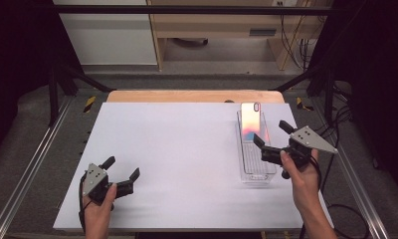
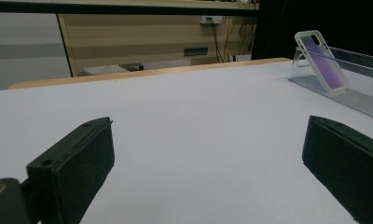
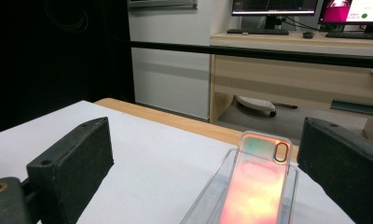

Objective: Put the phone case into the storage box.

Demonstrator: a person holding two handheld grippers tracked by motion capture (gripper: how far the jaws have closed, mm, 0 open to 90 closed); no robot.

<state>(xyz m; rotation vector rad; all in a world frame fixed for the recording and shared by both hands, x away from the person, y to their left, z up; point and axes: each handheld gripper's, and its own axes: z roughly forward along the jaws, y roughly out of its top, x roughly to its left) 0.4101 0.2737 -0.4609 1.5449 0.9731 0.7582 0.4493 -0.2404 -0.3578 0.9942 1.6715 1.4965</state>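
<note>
Right tool (image 1: 273, 140) hovers wide open at the near end of the clear tray (image 1: 257, 174), nothing between its jaws. The phone case (image 1: 251, 122) leans tilted inside that tray, propped at its far end, perhaps against the wall. Left tool (image 1: 121, 175), also spread open, sits well left of the tray on the white surface (image 1: 177, 149).

Iridescent pink-orange phone case (image 1: 251, 121), clear tray (image 1: 257, 175)
</note>
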